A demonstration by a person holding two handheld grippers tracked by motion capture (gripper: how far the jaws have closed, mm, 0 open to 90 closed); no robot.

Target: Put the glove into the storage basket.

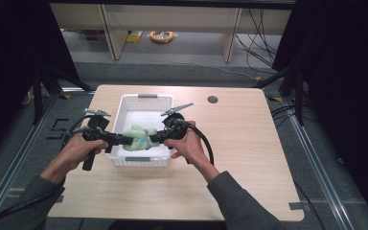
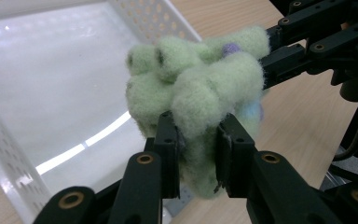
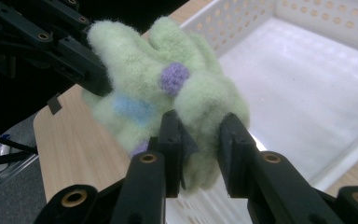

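Two grippers, left (image 1: pixel 120 140) and right (image 1: pixel 157 138), each pinch the green plush (image 1: pixel 139 137) over the basket (image 1: pixel 146 99); carry step. Next: lower, spread both.

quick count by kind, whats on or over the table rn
green fuzzy glove: 1, clamped from both sides by the left gripper and the right gripper
white basket: 1
handheld grippers: 2
total: 4

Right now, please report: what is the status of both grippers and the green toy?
Left gripper and right gripper both shut on green fuzzy toy. Toy held in the air above white basket. Nothing in the way.
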